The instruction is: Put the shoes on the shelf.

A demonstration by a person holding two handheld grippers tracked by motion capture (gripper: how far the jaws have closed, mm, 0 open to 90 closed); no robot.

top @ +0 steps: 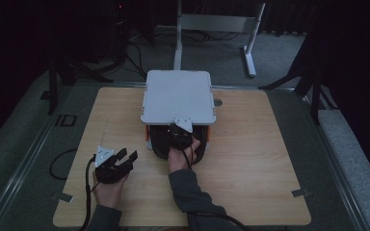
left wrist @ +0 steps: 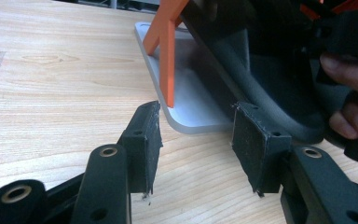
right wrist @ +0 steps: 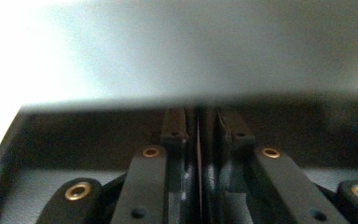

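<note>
Under the grey stand [top: 178,96], right gripper [top: 182,136] clamped on dark tray [top: 160,144].

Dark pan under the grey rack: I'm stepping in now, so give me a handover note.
Left gripper: open, holding nothing, low over the table, facing the rack.
Right gripper: shut, apparently on the dark pan at its rim.
Pan: tilted, partly under the rack's top, lower edge by the base plate.
Done: pan gripped.
Left: moving it; in or out, unclear.

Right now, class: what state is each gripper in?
Left gripper: open, holding nothing, resting on the wooden table.
Right gripper: shut, reaching under the white-topped stand; no held thing discernible.
</note>
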